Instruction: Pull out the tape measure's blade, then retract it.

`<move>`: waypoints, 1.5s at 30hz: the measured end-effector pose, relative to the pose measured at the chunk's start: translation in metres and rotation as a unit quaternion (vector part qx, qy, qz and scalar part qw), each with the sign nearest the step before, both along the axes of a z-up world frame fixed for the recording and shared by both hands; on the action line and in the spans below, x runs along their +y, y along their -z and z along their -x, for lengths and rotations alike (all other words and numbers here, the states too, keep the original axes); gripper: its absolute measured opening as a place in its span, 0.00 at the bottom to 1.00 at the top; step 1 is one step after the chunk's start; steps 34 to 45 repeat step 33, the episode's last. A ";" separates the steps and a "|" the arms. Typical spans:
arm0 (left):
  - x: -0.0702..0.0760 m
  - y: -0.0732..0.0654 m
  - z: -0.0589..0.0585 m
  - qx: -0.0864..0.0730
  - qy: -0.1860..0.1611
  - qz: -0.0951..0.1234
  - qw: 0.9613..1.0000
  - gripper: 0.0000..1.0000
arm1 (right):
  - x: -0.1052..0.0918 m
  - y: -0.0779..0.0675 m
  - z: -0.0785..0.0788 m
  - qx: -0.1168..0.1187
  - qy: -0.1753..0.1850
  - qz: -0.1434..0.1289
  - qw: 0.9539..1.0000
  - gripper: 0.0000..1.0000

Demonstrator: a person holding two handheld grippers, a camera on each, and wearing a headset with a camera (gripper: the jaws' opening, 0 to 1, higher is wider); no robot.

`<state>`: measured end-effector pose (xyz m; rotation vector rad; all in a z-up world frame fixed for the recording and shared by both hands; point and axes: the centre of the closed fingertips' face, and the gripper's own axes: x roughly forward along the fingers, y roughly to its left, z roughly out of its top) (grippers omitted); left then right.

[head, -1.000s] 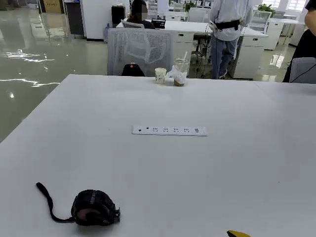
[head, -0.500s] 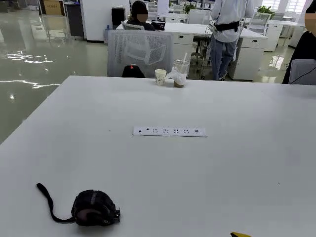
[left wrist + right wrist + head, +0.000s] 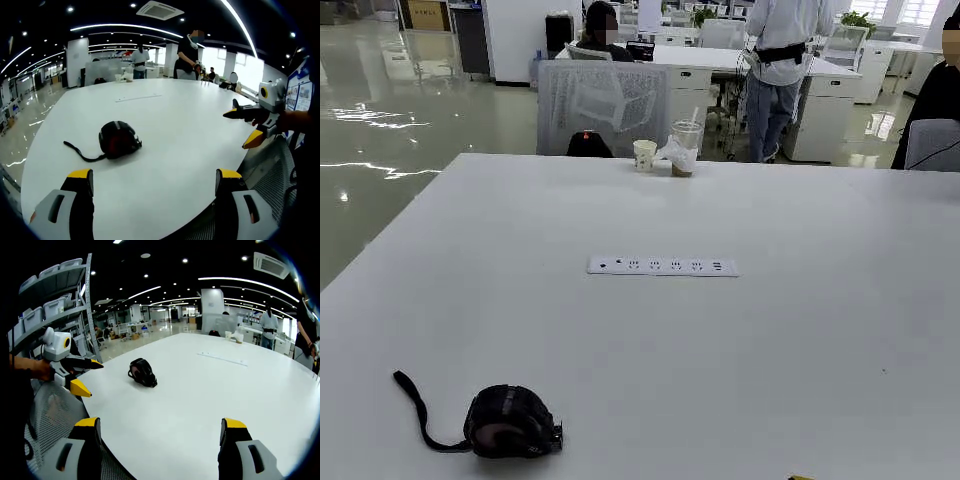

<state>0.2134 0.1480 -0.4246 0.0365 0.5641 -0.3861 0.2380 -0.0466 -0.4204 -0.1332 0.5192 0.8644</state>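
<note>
A black tape measure (image 3: 513, 422) lies on the white table (image 3: 770, 350) near its front left, with its wrist strap trailing to the left and the blade wound in. In the left gripper view the tape measure (image 3: 119, 140) sits ahead of my left gripper (image 3: 154, 182), which is open, empty and held off the table's edge. My right gripper (image 3: 161, 424) is also open and empty, with the tape measure (image 3: 142, 372) well ahead of it. Each gripper shows in the other's view, the right gripper (image 3: 235, 131) and the left gripper (image 3: 96, 380), both held in hands beside the table.
A white power strip (image 3: 662, 266) lies mid-table. A paper cup (image 3: 646, 153) and a plastic cup (image 3: 686, 140) stand at the far edge, before a mesh chair (image 3: 603, 105). People are at desks behind. Shelving (image 3: 55, 295) rises to the left of my right gripper.
A yellow fingertip at the bottom edge of the head view has slipped down almost out of the picture. The tape measure has not moved.
</note>
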 end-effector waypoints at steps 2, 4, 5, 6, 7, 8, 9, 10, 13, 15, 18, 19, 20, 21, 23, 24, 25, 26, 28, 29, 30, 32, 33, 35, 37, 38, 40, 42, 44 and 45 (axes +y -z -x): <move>0.000 0.000 -0.001 0.000 0.000 0.000 1.000 0.99 | -0.001 0.001 0.000 0.001 0.002 0.000 1.000 0.99; -0.001 0.001 -0.001 0.001 0.003 0.002 1.000 0.99 | -0.002 0.001 0.000 0.001 0.002 0.001 1.000 0.99; -0.002 0.001 -0.001 0.002 0.003 0.004 1.000 0.99 | -0.002 0.001 0.000 0.002 0.003 0.001 1.000 0.99; -0.002 0.000 -0.002 0.000 0.005 0.004 1.000 0.99 | -0.003 0.001 0.000 0.002 0.003 0.000 1.000 0.99; -0.002 0.000 -0.002 -0.001 0.006 0.002 1.000 0.99 | -0.003 0.001 0.000 0.002 0.003 -0.001 1.000 0.99; -0.003 0.000 -0.002 0.001 0.009 0.003 1.000 0.99 | -0.003 0.002 0.000 0.003 0.004 0.000 1.000 0.99; -0.003 0.000 -0.002 0.001 0.009 0.003 1.000 0.99 | -0.003 0.002 0.000 0.003 0.004 0.001 1.000 0.99; -0.003 0.000 -0.002 0.000 0.009 0.001 1.000 0.99 | -0.003 0.002 0.001 0.004 0.004 0.001 1.000 0.99; -0.001 -0.001 -0.003 -0.001 0.009 0.003 1.000 0.98 | -0.004 0.002 0.001 0.004 0.005 0.001 1.000 0.99; 0.000 -0.002 -0.003 -0.001 0.006 0.004 1.000 0.98 | -0.004 0.002 0.001 0.004 0.005 0.000 1.000 0.99; 0.000 -0.002 -0.004 -0.002 0.008 0.002 1.000 0.97 | -0.004 0.002 0.001 0.004 0.005 0.001 1.000 0.99; 0.001 -0.003 -0.005 -0.005 0.007 0.001 1.000 0.98 | -0.005 0.002 0.000 0.004 0.005 0.000 1.000 0.99; 0.000 -0.004 -0.004 -0.004 0.009 0.005 1.000 0.96 | -0.005 0.002 0.000 0.004 0.005 0.001 1.000 0.99; 0.001 -0.004 -0.005 -0.005 0.008 0.005 1.000 0.95 | -0.005 0.002 0.000 0.003 0.006 0.001 1.000 0.99; 0.002 -0.005 -0.006 -0.010 0.008 0.001 1.000 0.97 | -0.005 0.002 0.000 0.004 0.006 0.000 1.000 0.99; 0.003 -0.004 -0.006 -0.008 0.007 0.000 1.000 0.99 | -0.005 0.002 0.000 0.004 0.006 0.001 1.000 0.99; 0.003 -0.005 -0.006 -0.010 0.006 -0.002 1.000 0.99 | -0.005 0.001 0.000 0.003 0.006 0.001 1.000 0.99; 0.003 -0.005 -0.006 -0.009 0.006 0.000 1.000 0.98 | -0.005 0.001 0.000 0.003 0.006 0.001 1.000 0.99; 0.004 -0.005 -0.006 -0.011 0.005 -0.001 1.000 0.98 | -0.006 0.001 0.000 0.003 0.006 0.001 1.000 0.99; 0.004 -0.005 -0.006 -0.010 0.006 -0.002 1.000 0.98 | -0.006 0.001 0.000 0.003 0.006 0.001 1.000 0.99; 0.004 -0.005 -0.006 -0.011 0.005 -0.003 1.000 0.99 | -0.006 0.001 0.000 0.003 0.006 0.001 1.000 0.99; 0.004 -0.006 -0.006 -0.011 0.005 -0.001 1.000 0.99 | -0.006 0.001 0.000 0.002 0.006 0.001 1.000 0.99; 0.004 -0.006 -0.006 -0.012 0.005 -0.001 1.000 0.99 | -0.006 0.001 0.000 0.002 0.007 0.001 1.000 0.99; 0.004 -0.006 -0.006 -0.012 0.005 -0.001 1.000 0.99 | -0.006 0.001 0.000 0.002 0.007 0.001 1.000 0.99; 0.004 -0.006 -0.006 -0.012 0.005 -0.001 1.000 0.99 | -0.006 0.001 0.000 0.002 0.007 0.001 1.000 0.99; 0.004 -0.006 -0.006 -0.012 0.005 -0.001 1.000 0.99 | -0.006 0.001 0.000 0.002 0.007 0.001 1.000 0.99; 0.004 -0.006 -0.006 -0.012 0.005 -0.001 1.000 0.99 | -0.006 0.001 0.000 0.002 0.007 0.001 1.000 0.99; 0.004 -0.006 -0.006 -0.012 0.005 -0.001 1.000 0.99 | -0.006 0.001 0.000 0.002 0.007 0.001 1.000 0.99; 0.004 -0.006 -0.006 -0.012 0.005 -0.001 1.000 0.99 | -0.006 0.001 0.000 0.002 0.007 0.001 1.000 0.99; 0.004 -0.006 -0.006 -0.012 0.005 -0.001 1.000 0.99 | -0.006 0.001 0.000 0.002 0.007 0.001 1.000 0.99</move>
